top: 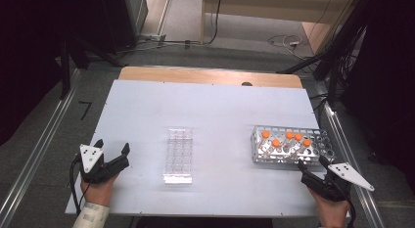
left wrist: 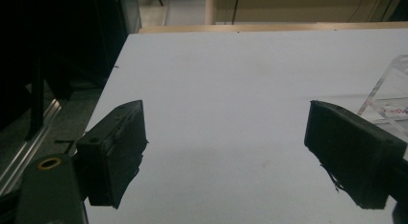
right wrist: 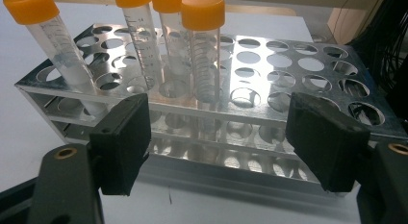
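The metal tube rack (top: 292,150) stands on the right half of the white table (top: 215,110), close to its right edge. I count five clear tubes with orange caps (top: 288,139) in the high view, all seated upright or slightly leaning in the holes of the rack's left part; the holes on its right part stand unfilled. In the right gripper view the rack (right wrist: 298,65) shows three perforated tiers, and four of the capped tubes (right wrist: 204,51) rise from its top plate, printed scale marks visible on their walls; what they contain I cannot tell.

My right hand-held gripper (top: 313,165) sits just in front of the rack's near long side, jaws spread wide. In its own view the right hand-held gripper (right wrist: 219,144) frames the rack's front face with nothing pinched between its pads.

Near the table's middle, well apart from the metal rack, lies a clear plastic rack (top: 178,155), long axis running away from me, with its cells unfilled as far as I can tell. A corner of this clear rack (left wrist: 389,96) appears at the right edge of the left gripper view.

My left hand-held gripper (top: 112,148) rests at the table's near left corner, jaws apart. In its own view the left hand-held gripper (left wrist: 226,154) has bare tabletop between its jaws.
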Motion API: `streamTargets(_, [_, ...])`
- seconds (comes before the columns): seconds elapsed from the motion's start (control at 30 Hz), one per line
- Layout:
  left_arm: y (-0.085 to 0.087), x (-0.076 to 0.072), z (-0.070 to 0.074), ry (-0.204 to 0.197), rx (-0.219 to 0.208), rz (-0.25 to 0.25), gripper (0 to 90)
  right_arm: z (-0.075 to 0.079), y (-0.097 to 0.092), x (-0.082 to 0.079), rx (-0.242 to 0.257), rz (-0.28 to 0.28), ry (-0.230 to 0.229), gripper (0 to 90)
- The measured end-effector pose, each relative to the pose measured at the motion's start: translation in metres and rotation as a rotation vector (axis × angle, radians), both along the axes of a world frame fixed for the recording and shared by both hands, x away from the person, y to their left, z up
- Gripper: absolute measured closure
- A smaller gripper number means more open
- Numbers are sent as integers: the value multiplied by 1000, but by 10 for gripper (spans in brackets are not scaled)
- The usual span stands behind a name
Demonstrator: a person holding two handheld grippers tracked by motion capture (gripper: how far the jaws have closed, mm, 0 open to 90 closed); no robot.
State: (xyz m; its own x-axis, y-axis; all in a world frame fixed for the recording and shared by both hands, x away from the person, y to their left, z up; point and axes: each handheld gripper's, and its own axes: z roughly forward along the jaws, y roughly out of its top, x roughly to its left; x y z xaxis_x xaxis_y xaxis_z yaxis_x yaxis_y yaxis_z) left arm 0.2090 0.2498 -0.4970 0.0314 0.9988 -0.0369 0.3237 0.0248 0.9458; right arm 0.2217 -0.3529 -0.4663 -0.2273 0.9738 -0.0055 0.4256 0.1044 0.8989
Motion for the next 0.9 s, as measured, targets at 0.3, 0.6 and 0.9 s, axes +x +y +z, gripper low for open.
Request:
streamTargets(0.3, [-1,-5,2,-3,-8,-3,150,0,-3,-4,-1,-6,3,228])
streamTargets(0.6, [-1,-5,1,6,-8,-2,151,-2,-1,-2,-14,-2,3,253])
streamTargets(0.9, [-2,-4,1,9,-4,-8,152,-2,-1,2,-27,-7,2,264])
